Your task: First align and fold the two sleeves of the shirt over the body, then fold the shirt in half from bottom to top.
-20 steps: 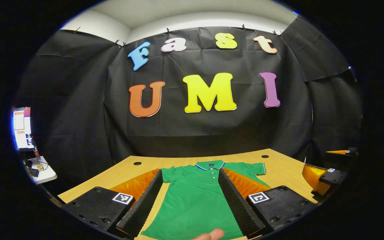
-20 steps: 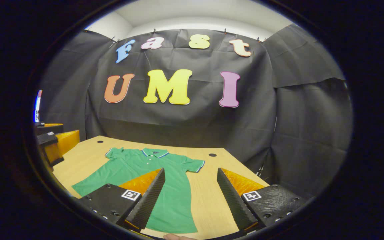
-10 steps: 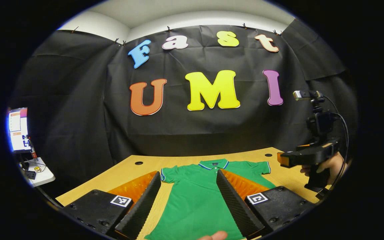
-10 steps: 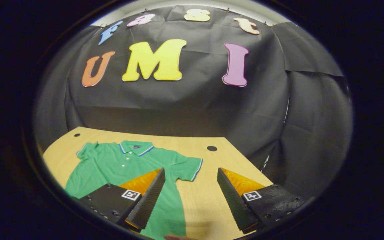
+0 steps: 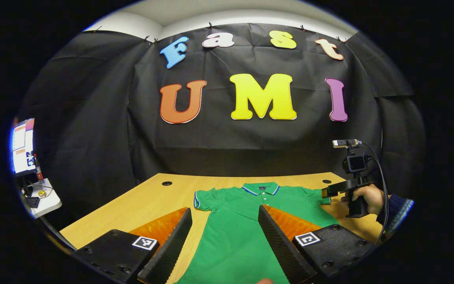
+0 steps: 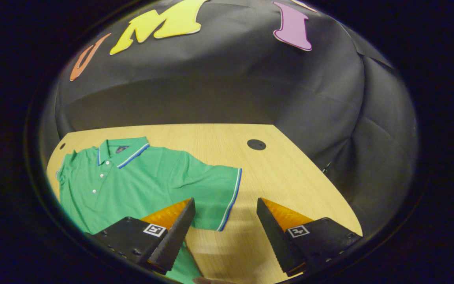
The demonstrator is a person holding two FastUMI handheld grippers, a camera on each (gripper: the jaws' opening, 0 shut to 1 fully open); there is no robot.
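- Green shirt (image 5: 246, 221) flat and face up on the tabletop (image 5: 148, 201), collar toward the far edge, both sleeves spread out sideways, hem toward the near edge.
- Step in hand, by the look of it: taking hold of the right sleeve (image 6: 215, 193) for the first fold over the body.
- Best done by pinching near the striped cuff, catching both layers of cloth, lifting only a little, then carrying it straight across so the fold line runs parallel to the side seam.
- Worth keeping the body from dragging along; a low, slow carry should help.
- Right hand-held gripper (image 6: 224, 215): spread wide, tilted down over the cuff near the right edge, one finger above the sleeve, the other above bare wood, pinching nothing.
- Left hand-held gripper (image 5: 225, 227): spread wide too, held level above the shirt's lower body, aimed toward the collar, empty.
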